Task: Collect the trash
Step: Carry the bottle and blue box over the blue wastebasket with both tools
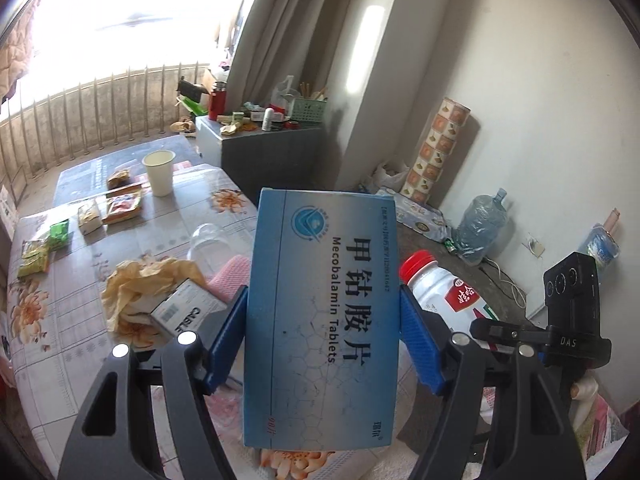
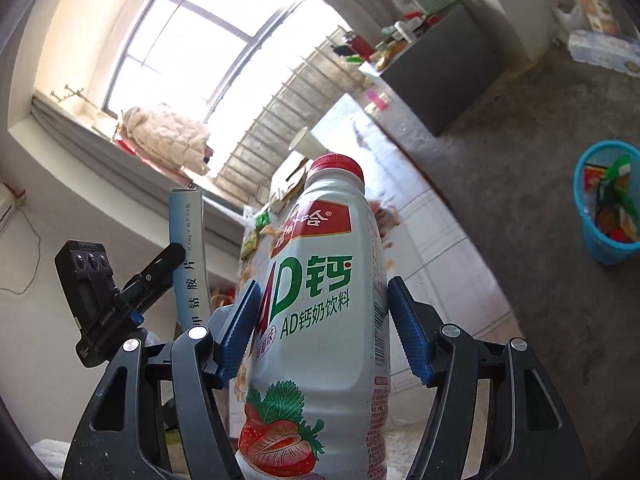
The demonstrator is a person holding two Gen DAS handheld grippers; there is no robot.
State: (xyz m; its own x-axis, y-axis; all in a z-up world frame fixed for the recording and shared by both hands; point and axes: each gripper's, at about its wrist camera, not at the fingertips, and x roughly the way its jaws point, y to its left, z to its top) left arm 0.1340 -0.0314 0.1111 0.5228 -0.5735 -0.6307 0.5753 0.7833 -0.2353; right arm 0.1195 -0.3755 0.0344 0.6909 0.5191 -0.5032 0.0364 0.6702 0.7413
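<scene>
While the left gripper (image 1: 322, 340) clamps the tablet box (image 1: 324, 312), the right gripper (image 2: 324, 334) grips the upright bottle (image 2: 320, 312); the blue bin (image 2: 606, 200) lies at its two o'clock, nearer the right hand.

Blue box (image 1: 322, 312): "Mecobalamin Tablets"; bottle (image 2: 320, 320): "AD"; small box (image 1: 188, 314): "CABLE"; camera mount (image 1: 568, 343): "DAS".
</scene>
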